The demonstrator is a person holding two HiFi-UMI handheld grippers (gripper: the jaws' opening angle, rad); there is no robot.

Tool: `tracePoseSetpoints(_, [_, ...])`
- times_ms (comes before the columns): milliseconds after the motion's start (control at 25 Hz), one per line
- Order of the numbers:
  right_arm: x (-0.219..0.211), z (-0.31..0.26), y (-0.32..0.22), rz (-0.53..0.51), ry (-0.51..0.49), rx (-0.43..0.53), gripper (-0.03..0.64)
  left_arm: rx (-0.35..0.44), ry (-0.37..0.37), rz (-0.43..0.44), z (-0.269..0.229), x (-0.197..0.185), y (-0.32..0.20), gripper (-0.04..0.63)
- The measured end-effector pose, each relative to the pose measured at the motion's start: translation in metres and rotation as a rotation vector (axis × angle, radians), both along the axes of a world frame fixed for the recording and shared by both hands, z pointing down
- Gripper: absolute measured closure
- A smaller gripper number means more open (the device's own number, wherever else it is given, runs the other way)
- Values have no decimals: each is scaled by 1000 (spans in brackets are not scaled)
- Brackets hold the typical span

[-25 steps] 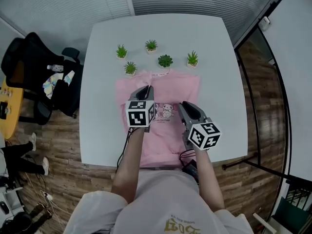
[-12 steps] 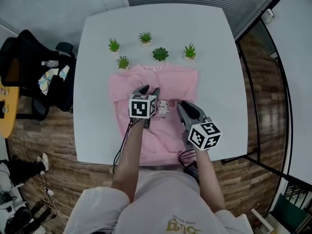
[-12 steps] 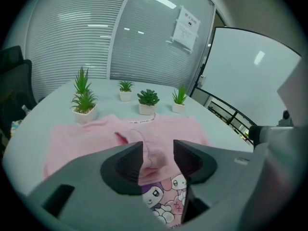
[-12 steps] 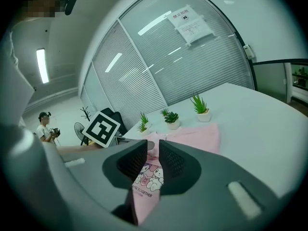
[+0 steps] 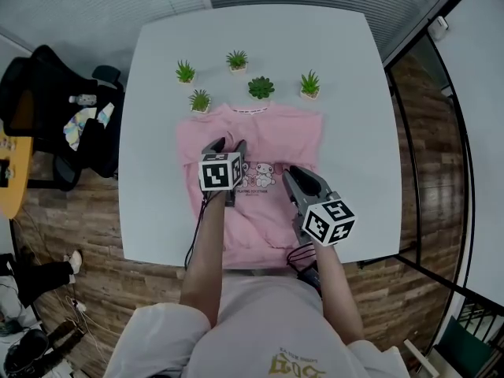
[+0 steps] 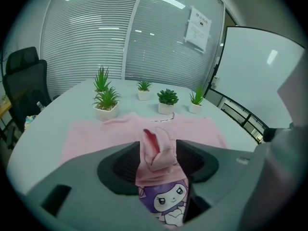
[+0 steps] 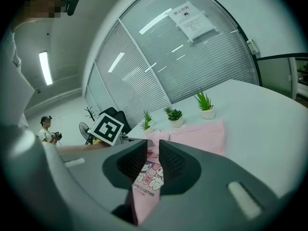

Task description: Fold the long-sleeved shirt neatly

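Left claw: your left claw [image 5: 227,146] has its jaws spread, having just been opening; a raised pink sleeve cuff [image 6: 155,148] stands loose between them, the pads off it.
Right claw: your right claw [image 5: 304,176] holds its jaws a narrow slit apart, clamped on nothing that shows.
Shirt: the pink long-sleeved cotton shirt [image 5: 276,136] lies front up on the white round-cornered table [image 5: 346,77], under both claws, its cartoon print [image 5: 260,176] between them.
Done: no sleeve sticks out, so the sleeves look folded in.
Left: smoothing the cuff, then folding the body; the hem, behind your claws, still reaches the table edge.
Change: your left claw has come down onto the shirt and gone from closed to spread; your right claw has barely shifted.
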State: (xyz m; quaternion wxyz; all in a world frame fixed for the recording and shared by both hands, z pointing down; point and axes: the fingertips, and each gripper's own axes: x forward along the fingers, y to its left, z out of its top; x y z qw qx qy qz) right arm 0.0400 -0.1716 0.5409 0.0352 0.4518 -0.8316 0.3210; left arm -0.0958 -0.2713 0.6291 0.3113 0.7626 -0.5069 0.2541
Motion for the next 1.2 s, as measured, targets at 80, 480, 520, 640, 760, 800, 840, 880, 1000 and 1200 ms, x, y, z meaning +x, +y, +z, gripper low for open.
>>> tracePoseSetpoints(80, [2,1,0,2,-2,-2,529,-21,-9,3,8,0,-1,359])
tracePoseSetpoints(480, [22,-1,1,39,-29,5,532,65,-43,39,-20,24,-6,568])
tracePoseSetpoints(520, [23,-1,1,42,-32,6,532,74,-45,54,-25,31,-5,569])
tracePoseSetpoints(640, [27,-2,0,45,-35,10,534,102,-54,107,-39,56,-1,571])
tracePoseSetpoints(760, [31,-2,0,47,-36,13,534,118,-59,165,-44,84,4,571])
tracePoseSetpoints(800, [33,-2,0,50,-38,13,534,118,-62,185,-44,92,6,569])
tracePoseSetpoints(840, [34,-3,-1,52,-41,14,534,114,-57,206,-43,101,8,569])
tracePoseSetpoints(880, [35,-3,0,53,-43,15,534,106,-40,229,-41,110,10,566])
tracePoseSetpoints(1000, [40,-3,1,58,-49,16,534,76,48,287,-40,135,18,400])
tracePoseSetpoints(1200, [46,-6,3,54,-60,26,534,103,34,280,-48,131,21,387])
